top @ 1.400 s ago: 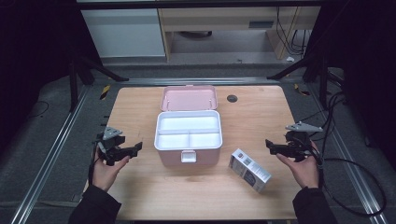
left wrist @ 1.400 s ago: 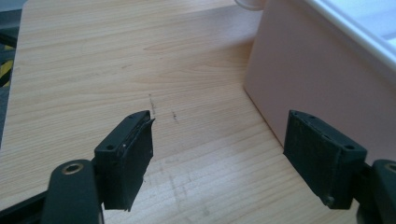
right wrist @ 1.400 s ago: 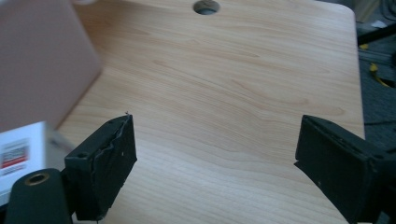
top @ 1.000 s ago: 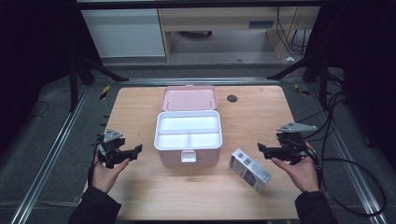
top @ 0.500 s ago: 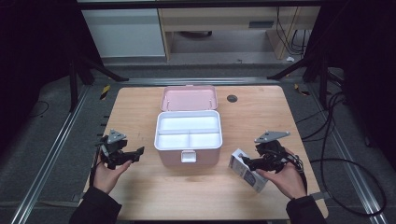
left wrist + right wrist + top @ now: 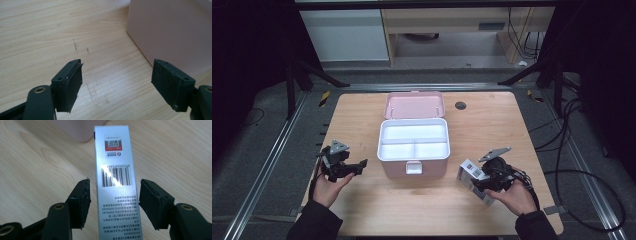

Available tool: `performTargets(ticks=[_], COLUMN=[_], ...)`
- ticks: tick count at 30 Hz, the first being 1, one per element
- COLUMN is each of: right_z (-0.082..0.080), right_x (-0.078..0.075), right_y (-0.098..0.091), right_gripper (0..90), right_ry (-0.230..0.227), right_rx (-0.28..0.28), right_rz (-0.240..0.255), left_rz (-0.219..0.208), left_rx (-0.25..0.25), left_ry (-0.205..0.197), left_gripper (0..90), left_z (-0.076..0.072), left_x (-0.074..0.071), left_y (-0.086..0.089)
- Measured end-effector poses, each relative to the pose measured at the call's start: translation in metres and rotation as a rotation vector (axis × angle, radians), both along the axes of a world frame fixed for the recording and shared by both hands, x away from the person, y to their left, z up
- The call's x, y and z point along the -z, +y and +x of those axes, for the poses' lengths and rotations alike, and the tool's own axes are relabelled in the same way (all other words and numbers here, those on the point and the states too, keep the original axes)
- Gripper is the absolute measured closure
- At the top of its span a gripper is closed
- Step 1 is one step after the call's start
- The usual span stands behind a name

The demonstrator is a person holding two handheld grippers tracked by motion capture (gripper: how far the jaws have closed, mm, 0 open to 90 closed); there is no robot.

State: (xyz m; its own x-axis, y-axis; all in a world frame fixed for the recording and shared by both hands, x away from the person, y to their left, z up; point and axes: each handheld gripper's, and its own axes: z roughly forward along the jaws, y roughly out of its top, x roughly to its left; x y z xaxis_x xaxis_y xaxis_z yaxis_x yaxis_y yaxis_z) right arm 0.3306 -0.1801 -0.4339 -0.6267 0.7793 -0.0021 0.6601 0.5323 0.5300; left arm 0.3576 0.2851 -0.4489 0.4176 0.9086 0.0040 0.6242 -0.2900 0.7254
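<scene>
Black jaws of the right gripper (image 6: 113, 203) stand apart on either side of a silver carton (image 6: 116, 185), one jaw on each long side, with a narrow gap visible between each pad and the carton, so nothing is clamped. The carton lies flat on the wooden table (image 6: 35, 170), its barcode face up, extending forward from between the jaws toward a pink box (image 6: 77, 128) just beyond its far end. In the high view the right gripper (image 6: 492, 180) sits over the carton (image 6: 469, 172) near the table's front edge, with the open pink box (image 6: 413, 147) just to its left, white tray inside and lid (image 6: 414, 105) folded back behind. Farther left, past the box, the left gripper (image 6: 349, 167) is held in the person's left hand (image 6: 328, 187) above the table. Its jaws (image 6: 117, 85) are spread wide and empty over bare wood, with the box wall (image 6: 172, 32) just ahead to the right.
</scene>
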Motion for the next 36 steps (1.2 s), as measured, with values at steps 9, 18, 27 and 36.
performTargets(ticks=[9,18,27,36], right_z=[0.003,0.006,0.006,0.013], right_x=[0.010,0.018,0.013,-0.002], right_y=[0.002,0.006,0.007,-0.023], right_gripper=[47.5,51.1,54.8,55.1], right_ry=[0.053,0.106,0.111,0.025], right_rx=[-0.007,-0.019,-0.026,0.092], right_rz=[-0.061,-0.123,-0.120,-0.090], left_rz=[0.020,0.026,0.032,0.031], left_rx=[0.015,0.021,0.022,0.020], left_ry=[0.011,0.023,0.023,0.021], left_gripper=[24.3,24.3,24.3,24.6], left_z=[0.000,0.001,0.001,0.001], left_x=[0.002,0.004,0.004,0.004], left_y=[-0.003,-0.004,-0.004,-0.004])
